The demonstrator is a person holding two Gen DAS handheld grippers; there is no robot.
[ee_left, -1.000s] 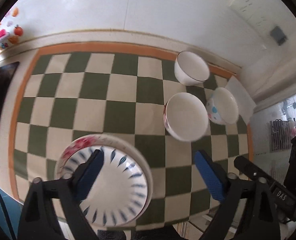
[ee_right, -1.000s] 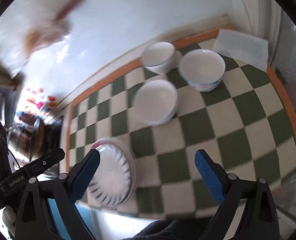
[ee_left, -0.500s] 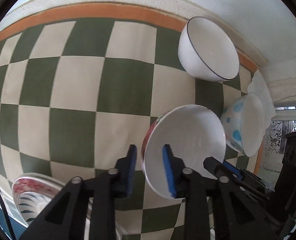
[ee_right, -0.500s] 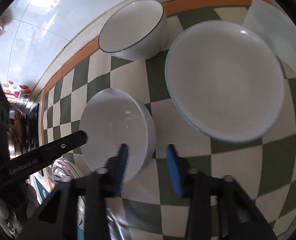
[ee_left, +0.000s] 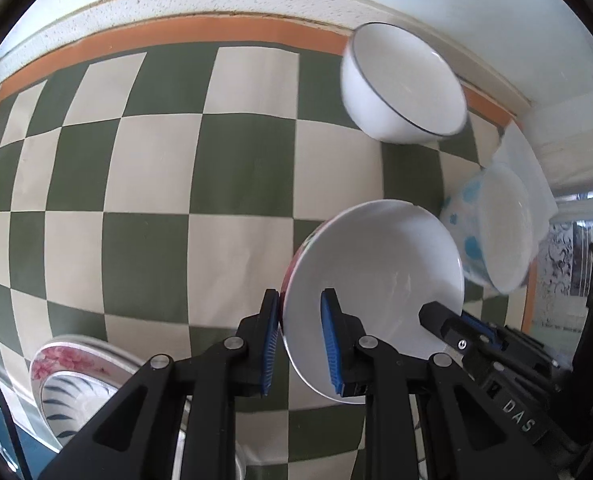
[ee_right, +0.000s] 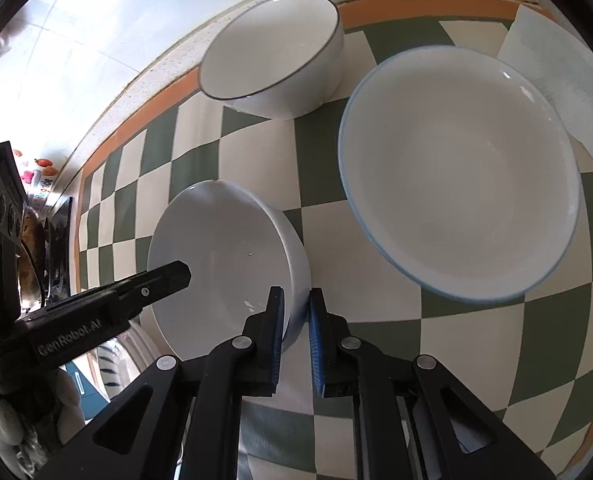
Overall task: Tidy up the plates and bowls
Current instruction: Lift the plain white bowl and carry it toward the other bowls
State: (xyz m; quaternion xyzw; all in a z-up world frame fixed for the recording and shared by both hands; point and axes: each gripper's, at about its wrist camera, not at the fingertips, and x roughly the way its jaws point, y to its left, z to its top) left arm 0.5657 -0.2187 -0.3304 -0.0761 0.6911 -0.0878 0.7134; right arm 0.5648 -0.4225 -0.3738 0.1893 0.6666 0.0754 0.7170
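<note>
While both claws sit on the same bowl, quick status. Left claw (ee_left: 296,340) is clamped on the near-left rim of the white bowl w/ red pattern outside (ee_left: 376,280): one blue pad on the outer wall, the other inside. Right claw (ee_right: 296,332) is clamped on the opposite rim of that bowl, again one pad inside, one outside. Each claw's black frame shows in the other's cam, reaching over the bowl.

Bowl is on the green/cream checkered cloth (ee_left: 156,160) on the desk, roughly centre-right. Can't tell if its base is touching the cloth or tipped.

Other task items:
- white bowl w/ thin dark rim line (ee_left: 402,88), at the back near the cloth's orange border, apart from the gripped bowl.
- blue-dotted bowl (ee_left: 492,228), just beside the gripped bowl on the right; blue rim visible in right cam. Contact btw the two: can't tell.
- plate stack (ee_left: 72,376) at the near-left corner of the cloth, blue-leaf plate on a pink-floral one, well apart from the bowls.

White sheet (ee_right: 556,56) lies behind the blue-dotted bowl.
</note>
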